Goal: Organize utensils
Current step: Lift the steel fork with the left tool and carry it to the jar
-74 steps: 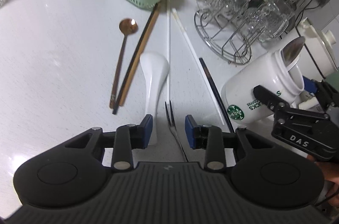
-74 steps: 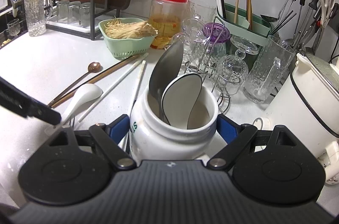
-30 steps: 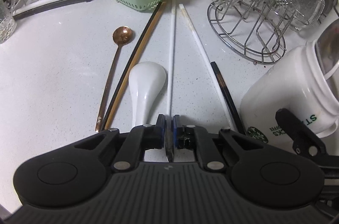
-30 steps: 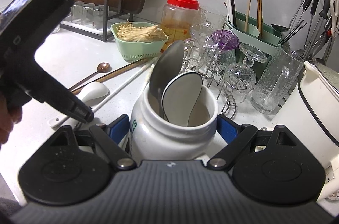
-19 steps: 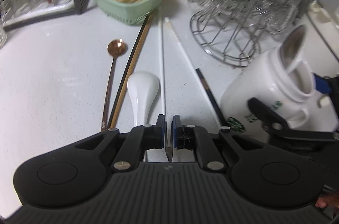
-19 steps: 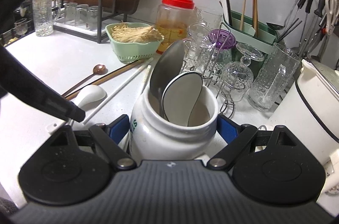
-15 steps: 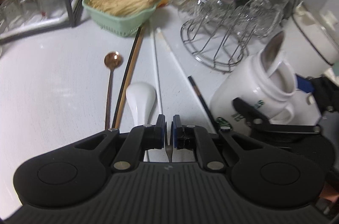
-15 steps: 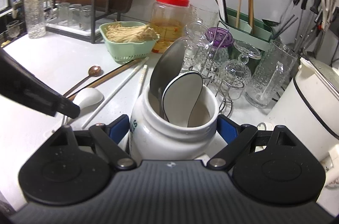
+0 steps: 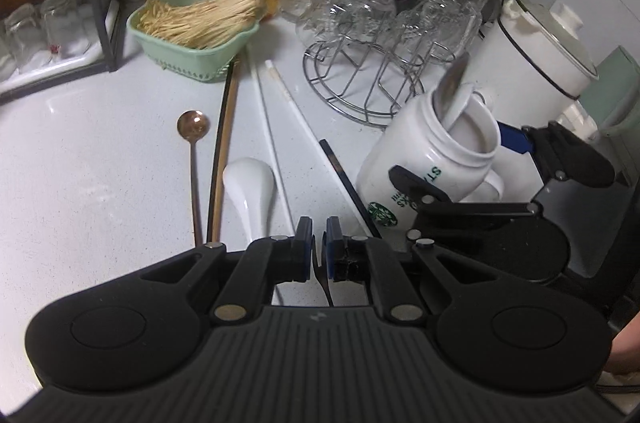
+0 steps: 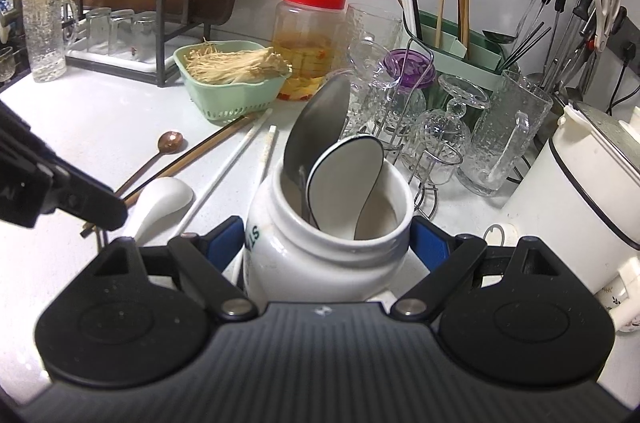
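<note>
Left wrist view: our left gripper [image 9: 319, 247] is pinched shut on a thin dark utensil [image 9: 322, 279], probably a fork by its shape (only a sliver shows between the pads). We judge it is headed for the white mug [image 9: 430, 159], hence the firm pinch near one end. The mug sits tilted toward us with the right gripper [image 9: 460, 179] around it, likely so its mouth faces the incoming piece. On the counter [image 9: 80, 143] lie the copper spoon [image 9: 193, 159], brown chopsticks [image 9: 224, 151], white ladle spoon [image 9: 250, 191], white chopsticks [image 9: 276, 143] and a dark chopstick [image 9: 344, 175], all roughly parallel, not yet sorted.

Right wrist view: our right gripper [image 10: 326, 243] has its blue pads spread wide on either side of the mug's [image 10: 320, 247] body; it appears to be holding the mug, though contact is not clearly visible. Metal spoon [image 10: 320, 123] and a white spoon [image 10: 344, 179] already stand inside. The left gripper [image 10: 60, 191] shows at the left edge, above the ladle spoon [image 10: 164, 199].
</note>
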`<state>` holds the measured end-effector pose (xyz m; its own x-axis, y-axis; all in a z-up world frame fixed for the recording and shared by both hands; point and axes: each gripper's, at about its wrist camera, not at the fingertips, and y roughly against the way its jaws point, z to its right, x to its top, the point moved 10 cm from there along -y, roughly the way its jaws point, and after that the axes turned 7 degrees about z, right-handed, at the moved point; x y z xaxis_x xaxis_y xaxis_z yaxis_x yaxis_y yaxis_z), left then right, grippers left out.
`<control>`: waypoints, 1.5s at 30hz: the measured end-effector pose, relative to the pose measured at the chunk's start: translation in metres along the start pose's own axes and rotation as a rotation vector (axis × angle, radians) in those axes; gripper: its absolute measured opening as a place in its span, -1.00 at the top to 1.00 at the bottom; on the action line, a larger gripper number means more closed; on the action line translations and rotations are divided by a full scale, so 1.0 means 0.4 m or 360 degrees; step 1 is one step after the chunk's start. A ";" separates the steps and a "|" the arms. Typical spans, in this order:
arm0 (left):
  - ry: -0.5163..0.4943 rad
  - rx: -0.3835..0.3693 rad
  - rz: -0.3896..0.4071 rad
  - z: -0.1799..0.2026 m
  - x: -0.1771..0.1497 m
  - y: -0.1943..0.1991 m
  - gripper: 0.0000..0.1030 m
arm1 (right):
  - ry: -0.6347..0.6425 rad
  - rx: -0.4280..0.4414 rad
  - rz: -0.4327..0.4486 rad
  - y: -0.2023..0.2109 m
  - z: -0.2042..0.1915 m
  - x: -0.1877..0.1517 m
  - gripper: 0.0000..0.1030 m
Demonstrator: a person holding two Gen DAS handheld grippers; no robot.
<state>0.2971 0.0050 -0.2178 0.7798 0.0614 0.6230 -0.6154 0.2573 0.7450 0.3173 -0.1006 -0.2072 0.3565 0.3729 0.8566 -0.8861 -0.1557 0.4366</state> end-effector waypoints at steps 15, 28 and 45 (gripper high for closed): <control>-0.0022 -0.0039 0.0134 0.018 0.083 0.086 0.85 | 0.0002 -0.0013 -0.0001 0.001 -0.001 -0.001 -0.78; -0.0143 -0.0100 0.0387 0.111 0.242 0.193 0.84 | 0.0026 0.0028 0.0022 0.012 -0.019 0.000 -0.77; -0.0321 -0.0179 0.0478 0.217 0.328 0.189 0.85 | 0.0040 0.0043 0.0037 0.013 -0.027 0.000 -0.78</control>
<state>0.3430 -0.0511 -0.0590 0.5212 -0.0380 0.8526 -0.7883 0.3613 0.4980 0.3095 -0.0915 -0.2078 0.3282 0.3915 0.8597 -0.8856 -0.1891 0.4242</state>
